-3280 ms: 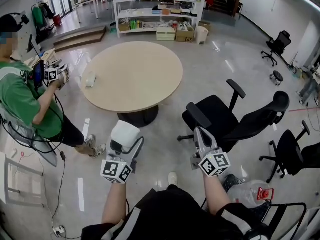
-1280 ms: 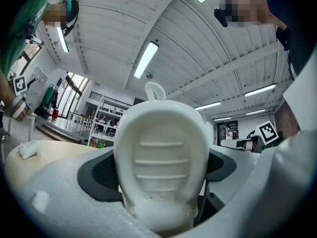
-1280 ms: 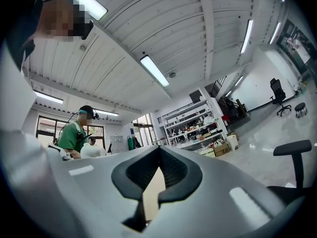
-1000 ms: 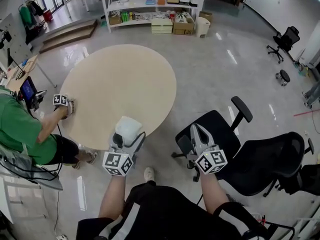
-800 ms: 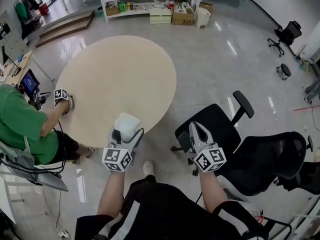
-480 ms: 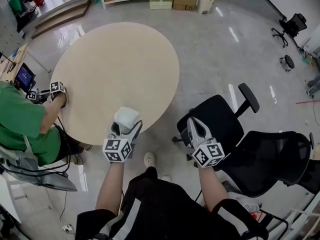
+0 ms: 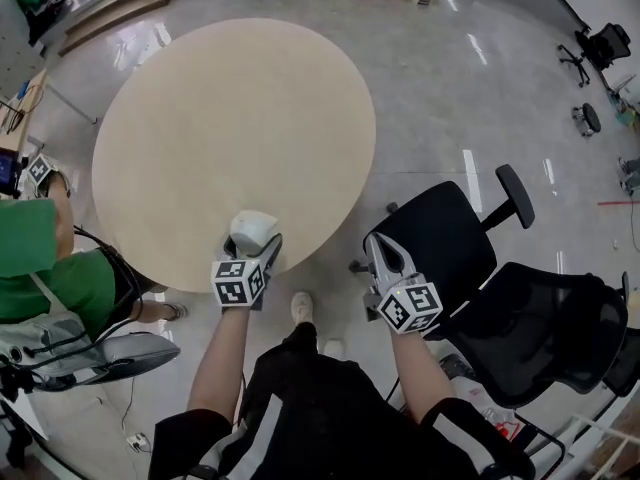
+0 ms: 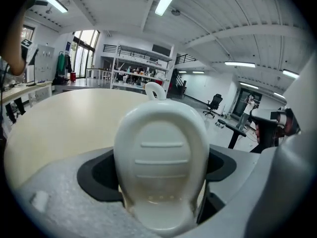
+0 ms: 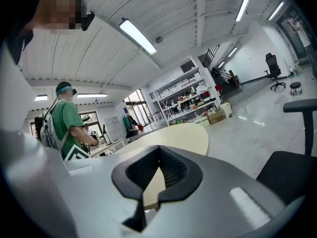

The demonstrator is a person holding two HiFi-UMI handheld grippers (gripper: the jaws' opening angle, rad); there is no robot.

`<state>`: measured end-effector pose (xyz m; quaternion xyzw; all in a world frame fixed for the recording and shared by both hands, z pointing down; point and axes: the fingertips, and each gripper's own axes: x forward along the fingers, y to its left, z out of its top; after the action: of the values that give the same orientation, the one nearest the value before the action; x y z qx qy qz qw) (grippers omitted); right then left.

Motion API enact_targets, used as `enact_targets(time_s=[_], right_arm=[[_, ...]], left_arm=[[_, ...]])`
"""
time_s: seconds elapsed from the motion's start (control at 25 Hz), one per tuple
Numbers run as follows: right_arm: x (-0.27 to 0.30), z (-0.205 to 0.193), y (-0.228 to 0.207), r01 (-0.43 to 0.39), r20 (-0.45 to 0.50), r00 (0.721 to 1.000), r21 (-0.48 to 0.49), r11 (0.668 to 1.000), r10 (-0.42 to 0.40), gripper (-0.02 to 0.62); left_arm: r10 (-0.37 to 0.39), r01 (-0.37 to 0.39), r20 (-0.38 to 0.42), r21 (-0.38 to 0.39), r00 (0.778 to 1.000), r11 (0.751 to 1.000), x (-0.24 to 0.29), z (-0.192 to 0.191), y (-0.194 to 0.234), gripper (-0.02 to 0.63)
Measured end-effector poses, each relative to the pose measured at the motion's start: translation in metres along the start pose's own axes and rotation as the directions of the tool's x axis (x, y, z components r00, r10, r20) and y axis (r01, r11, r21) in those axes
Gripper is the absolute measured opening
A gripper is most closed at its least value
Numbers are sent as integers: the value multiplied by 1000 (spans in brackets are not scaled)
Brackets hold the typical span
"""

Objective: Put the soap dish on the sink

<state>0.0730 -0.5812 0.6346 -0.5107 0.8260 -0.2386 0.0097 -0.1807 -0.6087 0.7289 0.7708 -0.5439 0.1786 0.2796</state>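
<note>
Advanced over the round table [image 7: 230, 118], the left hand-held gripper [image 7: 254, 251] pinches the soap dish [image 7: 250, 230]; right hand-held gripper [image 7: 381, 248] pressed together.

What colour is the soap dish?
The soap dish is white, seen best in the left gripper view.

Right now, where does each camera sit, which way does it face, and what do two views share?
Head view: on the person's head, facing steeply down; both forearms, left gripper holding the soap dish, right gripper.
Left gripper view: on that gripper, facing along its jaws, which clamp the soap dish, over the round table.
Right gripper view: on that gripper, facing along its shut, empty jaws toward a person in green.
Shared: all three show the round table.
</note>
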Motion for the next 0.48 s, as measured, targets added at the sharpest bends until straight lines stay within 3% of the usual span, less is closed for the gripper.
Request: enact_targets(time_s=[0.48], right_arm=[[26, -32, 6, -7, -61, 998, 20, 1000, 8, 6]], left_arm=[[52, -37, -185, 85, 981, 996, 36, -15, 18, 474]])
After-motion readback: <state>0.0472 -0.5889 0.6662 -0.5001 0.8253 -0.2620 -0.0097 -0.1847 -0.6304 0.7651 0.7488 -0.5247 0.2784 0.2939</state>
